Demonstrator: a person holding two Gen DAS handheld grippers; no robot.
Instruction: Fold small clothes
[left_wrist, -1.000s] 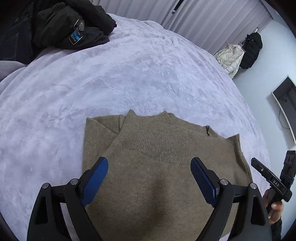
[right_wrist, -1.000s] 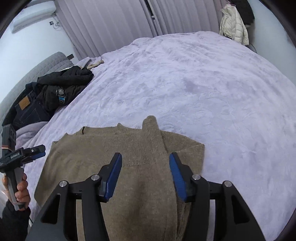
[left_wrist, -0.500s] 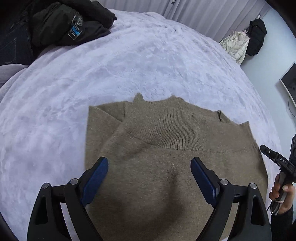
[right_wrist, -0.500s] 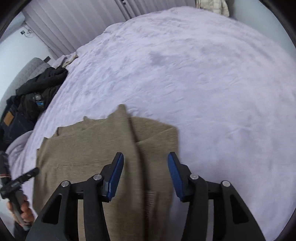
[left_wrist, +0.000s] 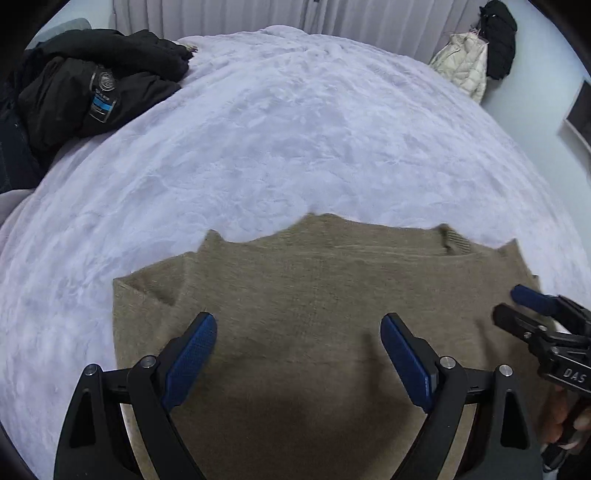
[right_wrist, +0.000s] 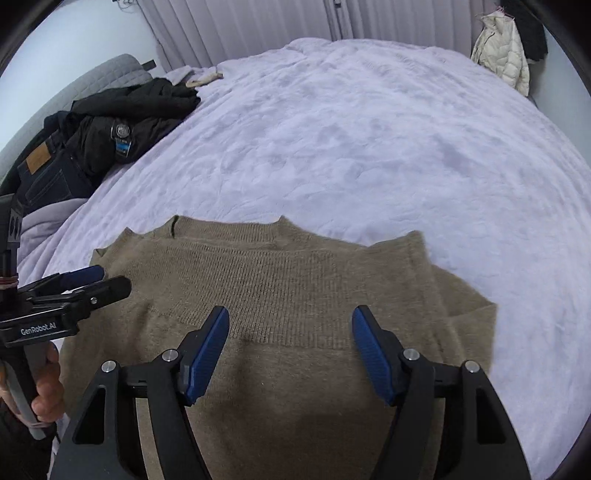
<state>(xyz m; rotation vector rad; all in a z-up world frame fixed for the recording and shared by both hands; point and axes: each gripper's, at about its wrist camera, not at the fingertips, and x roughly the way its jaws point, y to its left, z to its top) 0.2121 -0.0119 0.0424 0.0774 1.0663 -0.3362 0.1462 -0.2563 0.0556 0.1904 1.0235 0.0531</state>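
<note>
Olive ribbed-knit sweater (right_wrist: 288, 295) lies flat, folded, on the plush lavender bed (right_wrist: 369, 147), ribbed band toward the far edge. Left tongs (left_wrist: 299, 354) and right tongs (right_wrist: 290, 350) both gape wide, empty.

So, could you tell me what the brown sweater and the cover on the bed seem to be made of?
The brown sweater looks like a soft matte knit, perhaps wool or a blend: a ribbed band with visible stitch rows crosses it. The bed cover appears to be a pale lilac plush, fleece-like fabric, with a crushed, mottled pile; the fibre itself cannot be told.

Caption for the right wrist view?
Open right gripper hovers over olive sweater on lavender bed; left gripper alongside.
</note>
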